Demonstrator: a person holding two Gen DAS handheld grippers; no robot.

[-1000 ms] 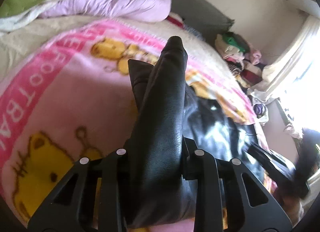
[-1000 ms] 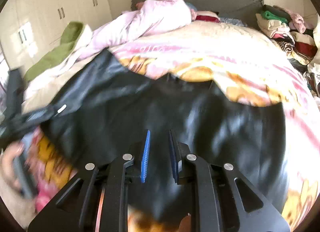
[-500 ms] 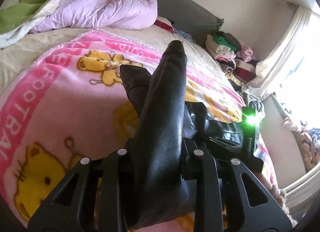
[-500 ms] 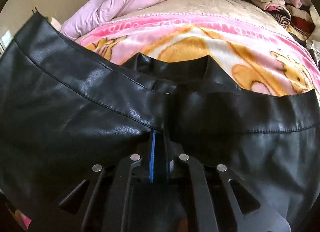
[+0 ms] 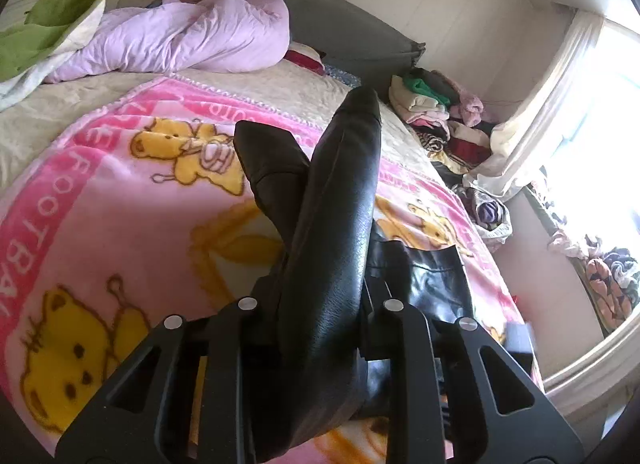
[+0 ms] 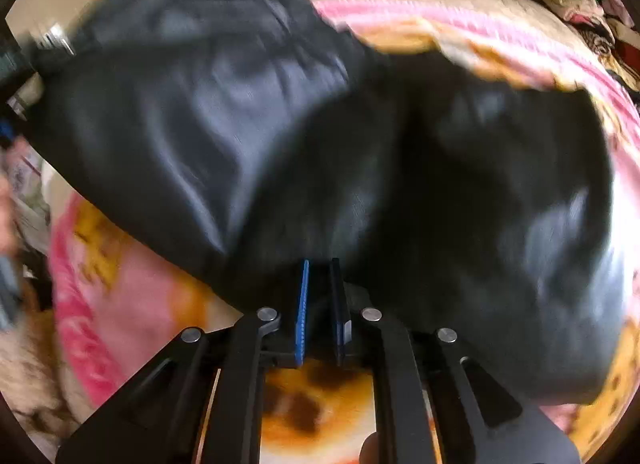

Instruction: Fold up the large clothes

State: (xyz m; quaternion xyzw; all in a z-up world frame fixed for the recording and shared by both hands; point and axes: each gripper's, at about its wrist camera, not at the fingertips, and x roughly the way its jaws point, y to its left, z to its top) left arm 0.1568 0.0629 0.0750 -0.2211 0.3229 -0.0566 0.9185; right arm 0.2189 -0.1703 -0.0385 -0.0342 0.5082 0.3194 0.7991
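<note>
A black leather garment rises in a thick fold out of my left gripper. Its jaws are closing and press on that fold, which hides the pads. The rest of the garment trails right over the pink cartoon blanket. In the right wrist view the same black leather garment spreads wide and blurred across the picture. My right gripper is shut on its near edge, the blue pads pinching the leather just above the pink cartoon blanket.
A lilac duvet and a green-and-cream cover lie heaped at the head of the bed by the grey headboard. Stacked clothes stand at the far right corner. A curtain and a bright window are on the right.
My right gripper has dropped toward the blanket with the garment's edge still in it, and the leather now hangs blurred. The left gripper has risen a little; the green-lit right gripper left its view.
</note>
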